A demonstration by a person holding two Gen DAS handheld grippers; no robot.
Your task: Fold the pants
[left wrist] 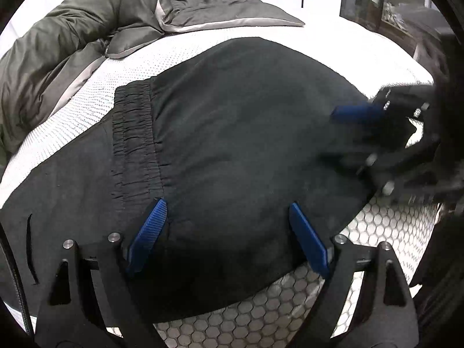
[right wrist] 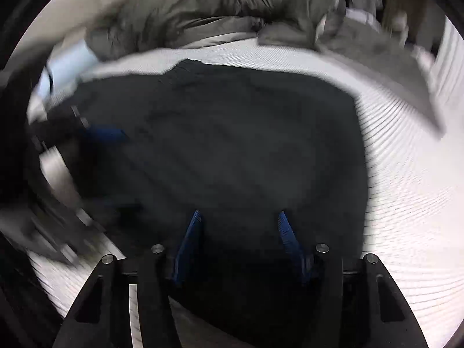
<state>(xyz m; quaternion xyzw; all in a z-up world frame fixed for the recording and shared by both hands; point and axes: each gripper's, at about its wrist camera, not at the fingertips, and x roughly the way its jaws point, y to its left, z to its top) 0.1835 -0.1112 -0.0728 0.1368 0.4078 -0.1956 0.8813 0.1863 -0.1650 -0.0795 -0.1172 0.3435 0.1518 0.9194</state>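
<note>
Lying folded on the bed [left wrist: 203, 46], the black pants [left wrist: 232, 133] sit under both grippers, left gripper [left wrist: 227, 211] and right gripper [right wrist: 239, 217], fingers spread wide, holding nothing.

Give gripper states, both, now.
Left gripper: open, holding nothing, over the black pants.
Right gripper: open, holding nothing, over the pants.

Black pants [left wrist: 232, 133] [right wrist: 220, 150], thin matte fabric, folded over, lying mostly flat on white mattress. Gathered elastic waistband [left wrist: 136, 142] exposed toward left. Folded layer covering it partly. Slit pocket at far left.
</note>
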